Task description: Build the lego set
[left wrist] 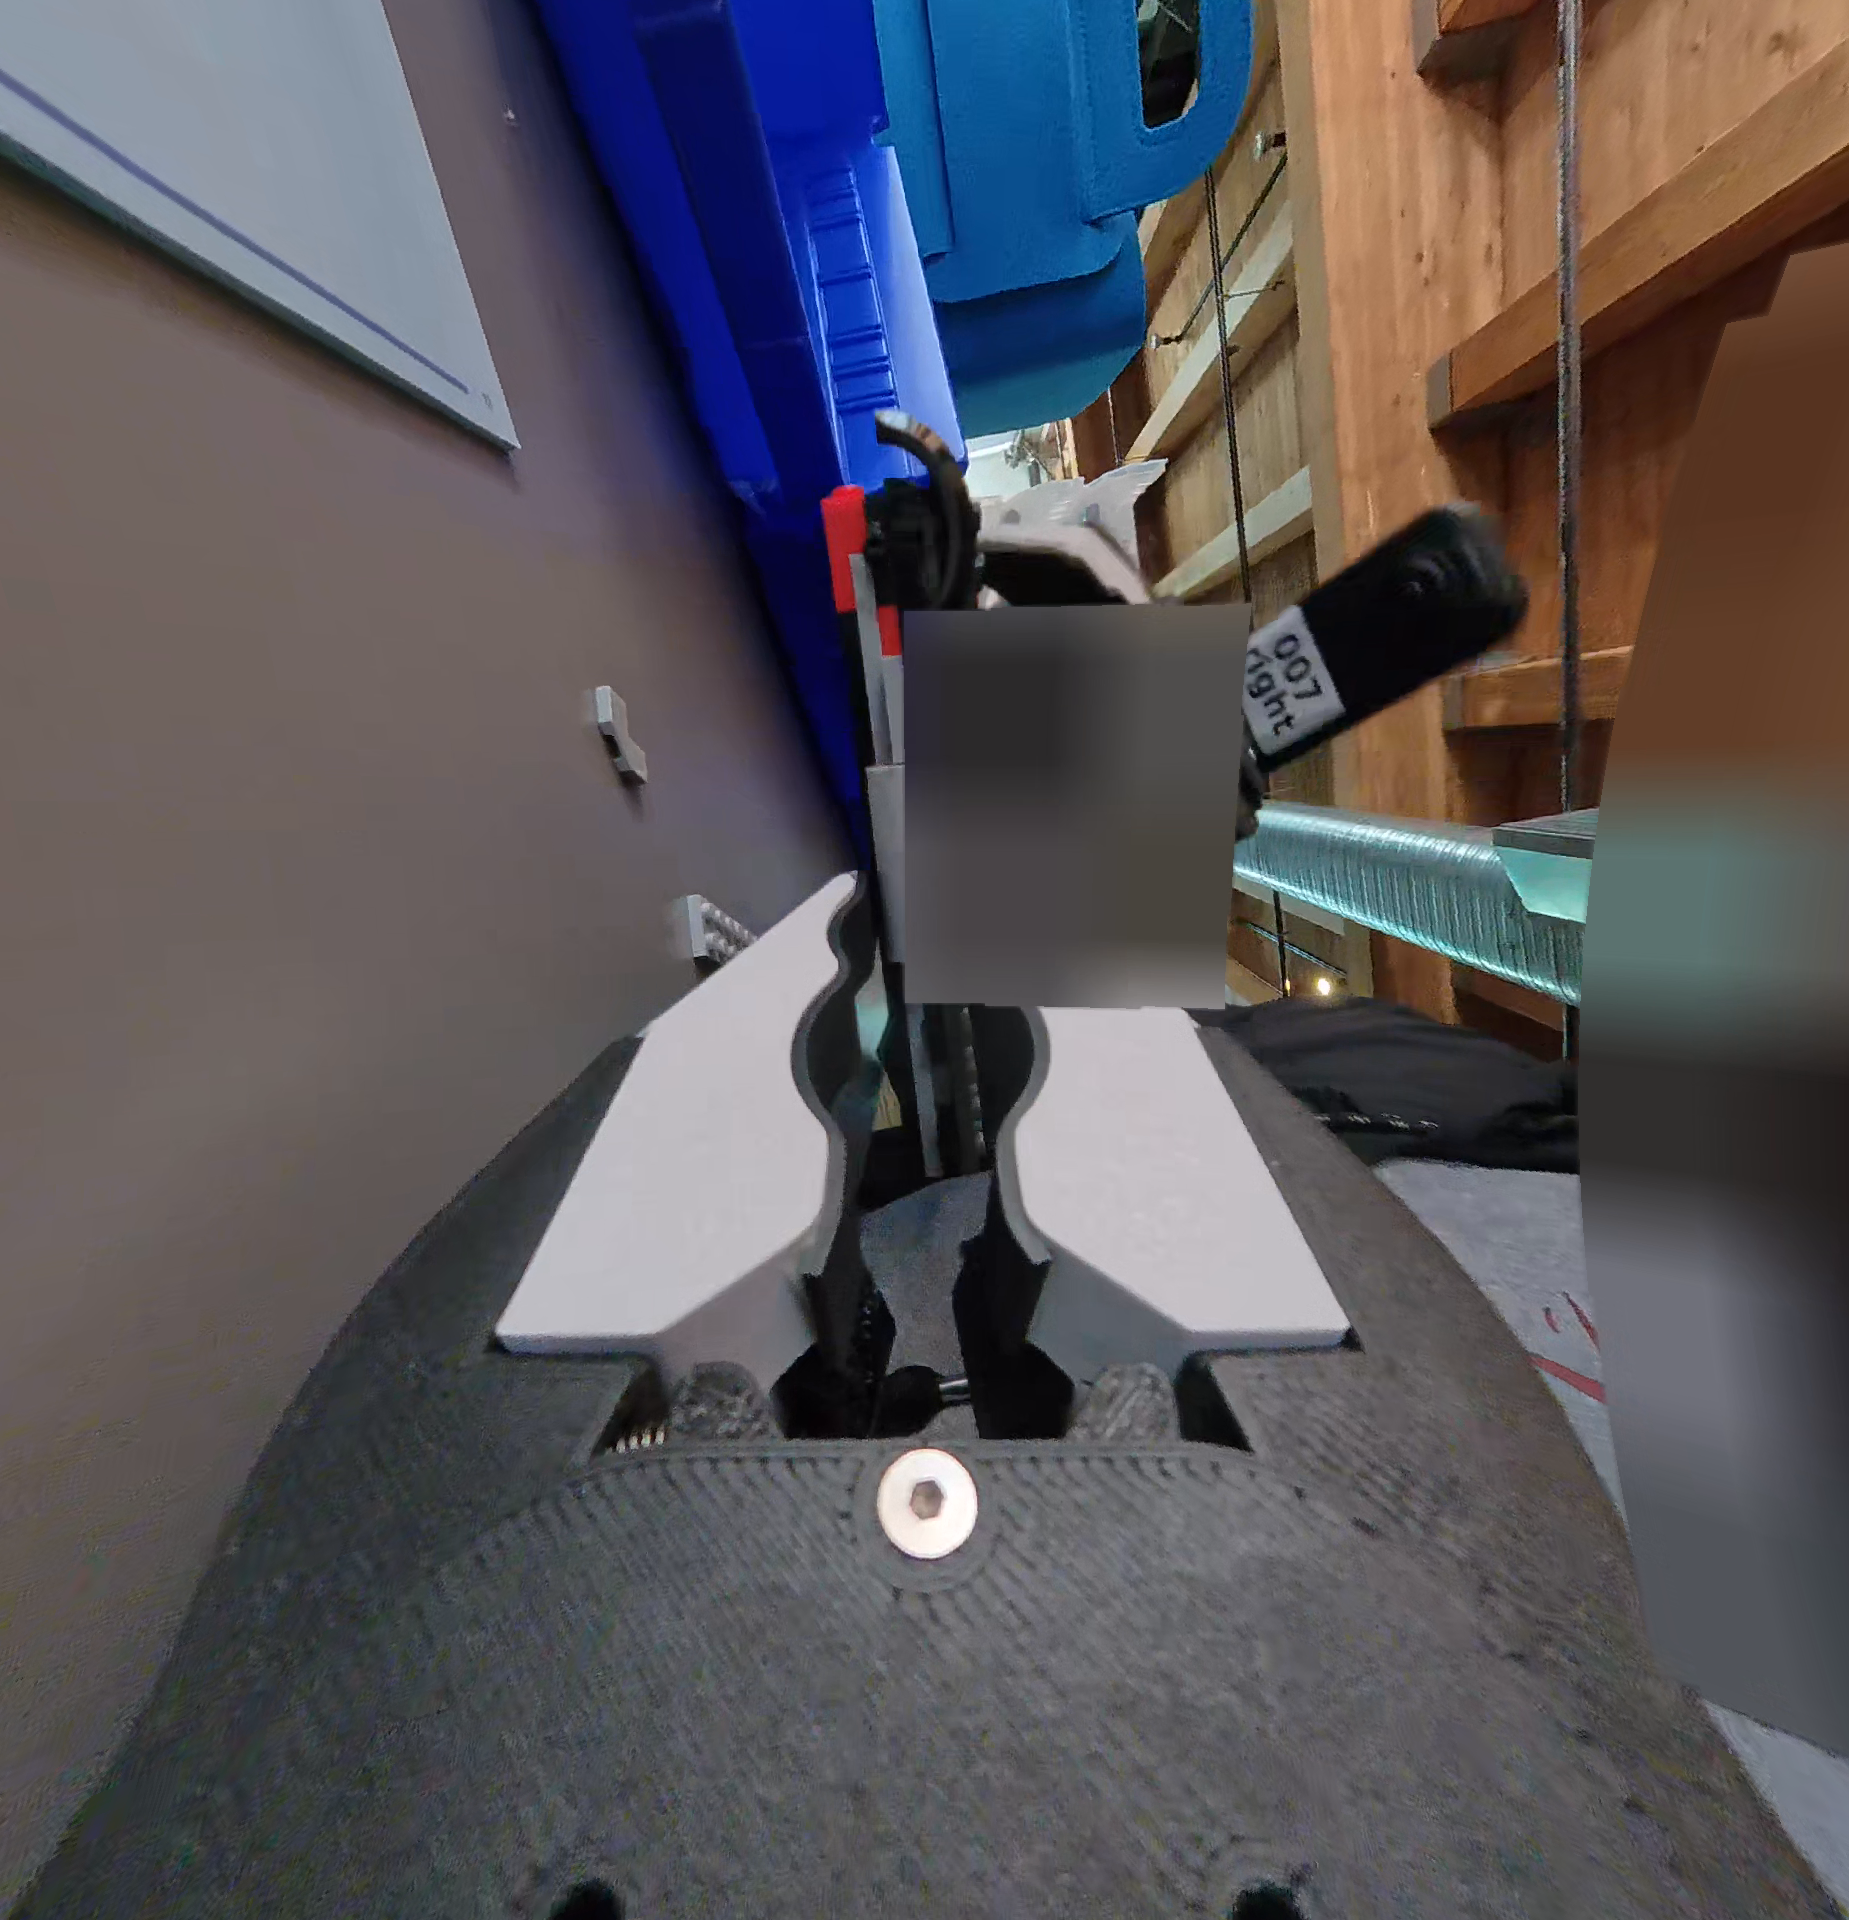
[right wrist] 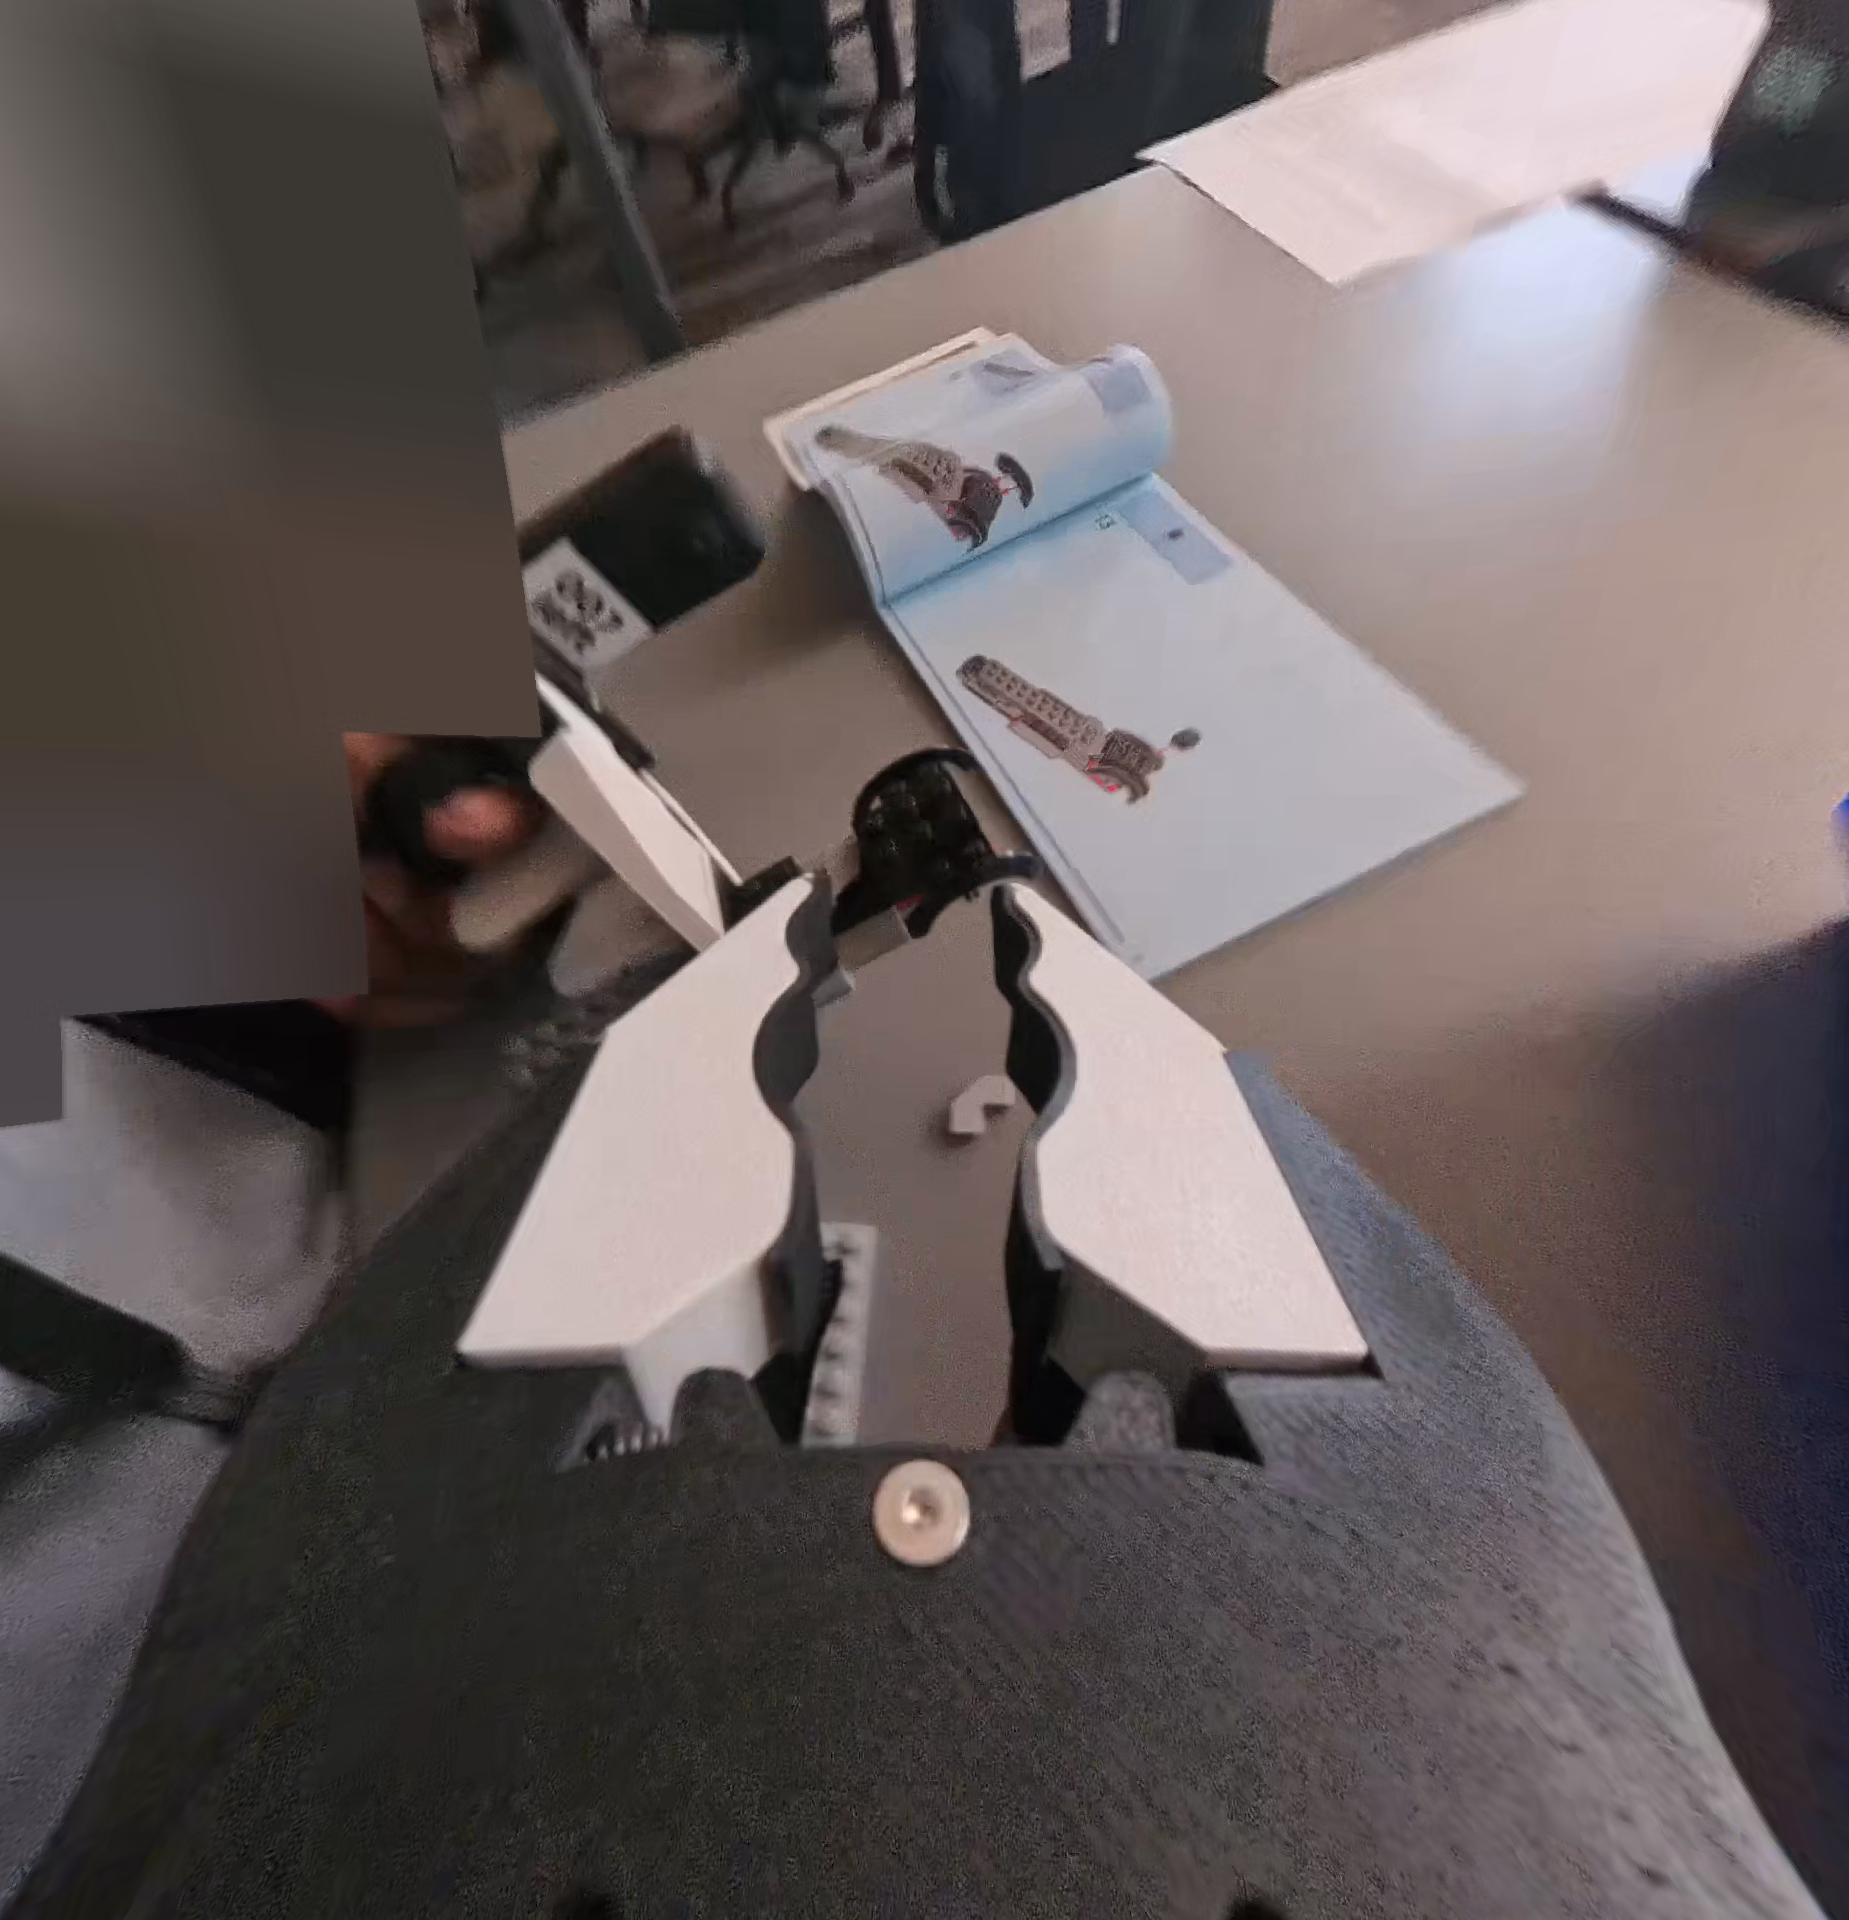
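Observation:
My left gripper (left wrist: 930, 1023) is shut on a long, thin grey lego assembly (left wrist: 884, 810) with red bits and a black end, and holds it in the air above the table. In the right wrist view the black end (right wrist: 915, 831) sits at the tips of my right gripper (right wrist: 912, 899). That gripper's jaws stand apart, the left fingertip touches a grey part, and a small gap shows at the right fingertip. The right gripper also shows far off in the left wrist view (left wrist: 1055, 566). The left gripper's white finger (right wrist: 629, 821) shows in the right wrist view.
An open instruction booklet (right wrist: 1107, 623) lies on the grey table (right wrist: 1419, 727). A small grey piece (right wrist: 977, 1107) and a grey plate (right wrist: 842, 1330) lie under my right gripper. A blue bin (left wrist: 743, 312) stands at the table edge. A black box (right wrist: 650, 540) lies beside the booklet. The tips of one gripper are about 5 centimetres away from the tips of the other. Between my left fingertips and the small grey piece (right wrist: 977, 1107) there is roughly 7 centimetres. The left camera catches it too, in the left wrist view (left wrist: 625, 741).

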Demonstrator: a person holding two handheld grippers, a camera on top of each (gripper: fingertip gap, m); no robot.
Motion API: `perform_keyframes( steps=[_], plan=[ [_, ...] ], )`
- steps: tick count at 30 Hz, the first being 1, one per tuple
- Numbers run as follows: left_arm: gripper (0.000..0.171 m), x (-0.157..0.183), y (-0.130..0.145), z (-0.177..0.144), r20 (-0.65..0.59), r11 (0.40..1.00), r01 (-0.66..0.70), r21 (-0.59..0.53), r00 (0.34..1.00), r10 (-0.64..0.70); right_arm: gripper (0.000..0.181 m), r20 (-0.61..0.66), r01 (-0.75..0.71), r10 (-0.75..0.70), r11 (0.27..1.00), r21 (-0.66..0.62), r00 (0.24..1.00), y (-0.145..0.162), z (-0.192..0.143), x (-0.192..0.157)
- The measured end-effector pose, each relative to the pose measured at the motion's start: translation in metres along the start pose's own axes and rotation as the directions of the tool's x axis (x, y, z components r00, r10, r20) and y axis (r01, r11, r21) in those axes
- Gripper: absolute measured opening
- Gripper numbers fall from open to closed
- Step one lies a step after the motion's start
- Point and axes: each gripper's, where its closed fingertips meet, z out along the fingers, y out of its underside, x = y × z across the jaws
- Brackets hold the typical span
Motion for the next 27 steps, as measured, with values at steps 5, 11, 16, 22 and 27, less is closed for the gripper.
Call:
perform_keyframes(
  steps=[5, 11, 16, 22, 27],
  plan=[
    [0.015, -0.001, 0.002, 0.002, 0.021, 1.000, -0.031, -0.005, 0.999, 0.031, 0.055, 0.149, -0.482, 0.473, 0.876, 0.028, 0.868, 0.015, 0.004, -0.003],
    [0.015, -0.003, 0.007, 0.006, 0.049, 0.997, -0.069, -0.037, 0.996, 0.071, 0.056, 0.217, -0.596, 0.584, 0.803, -0.012, 0.782, 0.020, 0.013, -0.008],
    [0.015, -0.003, 0.009, 0.006, 0.060, 0.995, -0.093, -0.042, 0.994, 0.095, 0.045, 0.227, -0.601, 0.592, 0.798, -0.035, 0.773, 0.023, 0.017, -0.008],
    [0.015, -0.002, 0.010, 0.006, 0.052, 0.995, -0.091, -0.047, 0.994, 0.093, 0.033, 0.267, -0.589, 0.582, 0.806, -0.060, 0.768, 0.024, 0.014, -0.009],
    [0.015, -0.001, 0.012, 0.007, 0.044, 0.994, -0.091, -0.063, 0.995, 0.094, 0.028, 0.286, -0.558, 0.554, 0.826, -0.075, 0.782, 0.024, 0.009, -0.008]
  ],
)
